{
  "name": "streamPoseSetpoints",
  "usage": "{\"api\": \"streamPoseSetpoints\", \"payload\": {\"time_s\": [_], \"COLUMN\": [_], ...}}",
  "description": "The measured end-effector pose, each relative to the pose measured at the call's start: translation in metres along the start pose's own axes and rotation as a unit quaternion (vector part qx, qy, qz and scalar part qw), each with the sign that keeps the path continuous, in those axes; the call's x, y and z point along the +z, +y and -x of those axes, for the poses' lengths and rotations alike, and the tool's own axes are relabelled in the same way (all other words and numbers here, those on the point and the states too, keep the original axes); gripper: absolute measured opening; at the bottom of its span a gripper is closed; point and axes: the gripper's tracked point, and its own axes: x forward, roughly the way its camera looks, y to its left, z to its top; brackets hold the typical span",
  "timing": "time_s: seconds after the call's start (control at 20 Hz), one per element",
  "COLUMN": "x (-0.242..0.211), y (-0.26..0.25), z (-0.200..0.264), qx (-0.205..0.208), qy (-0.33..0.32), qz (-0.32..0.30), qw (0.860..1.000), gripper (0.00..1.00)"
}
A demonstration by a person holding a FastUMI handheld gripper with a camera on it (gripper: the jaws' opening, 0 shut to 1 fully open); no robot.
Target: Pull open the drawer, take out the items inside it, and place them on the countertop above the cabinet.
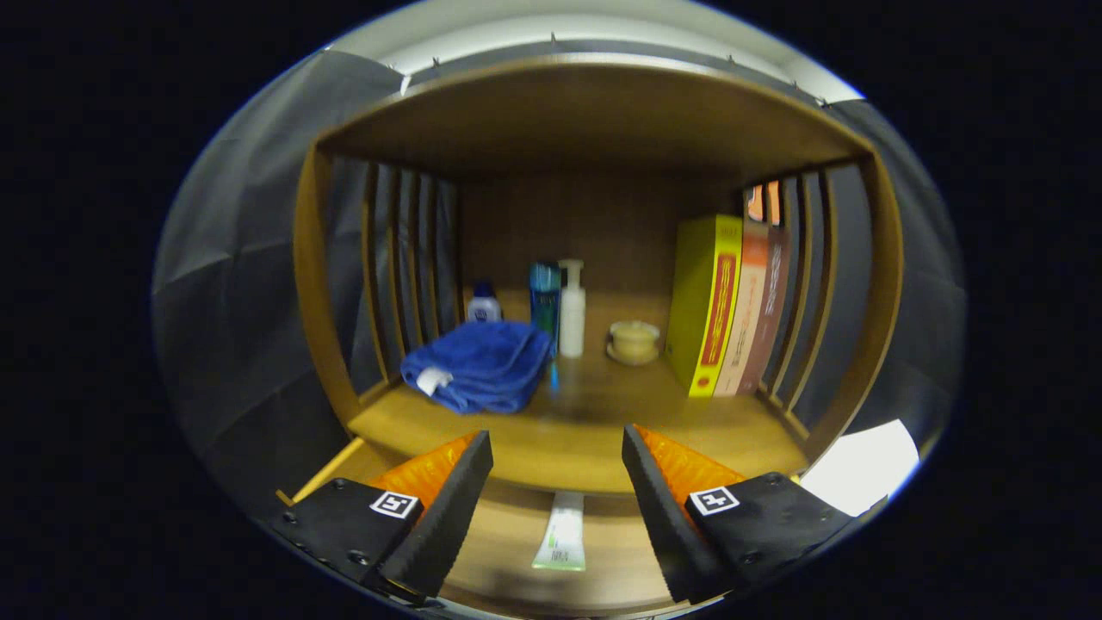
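Gripper view looks into a wooden cabinet with slatted sides. Tool spread wide, its black fingers holding nothing; each finger carries a small square black-and-white marker. Between and just below the fingers lies a white tube with a green end, flat on the floor of the pulled-open drawer; its print is too small to read.

Beyond the fingers, on the tabletop above the drawer: a folded blue towel with a white tag, left. Behind it a small white bottle with a blue cap, a tall blue bottle and a white pump bottle, close together. A low cream-coloured jar stands apart to their right. Three books stand upright against the right slats: yellow, orange, dark red. Spine lettering blurred, unreadable.

Wood is warm brown and slightly glossy. Black cloth surrounds the cabinet.
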Motion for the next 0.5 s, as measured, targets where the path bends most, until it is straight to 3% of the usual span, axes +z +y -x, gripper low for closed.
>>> {"api": "streamPoseSetpoints", "payload": {"time_s": [0.2,0.5], "x": [-0.06,-0.122], "y": [0.007,-0.002], "z": [-0.037,-0.066], "qx": [0.003,-0.009], "qy": [0.115,0.258], "qz": [-0.025,-0.081], "qw": [0.993,0.963], "gripper": [0.99,0.99]}}
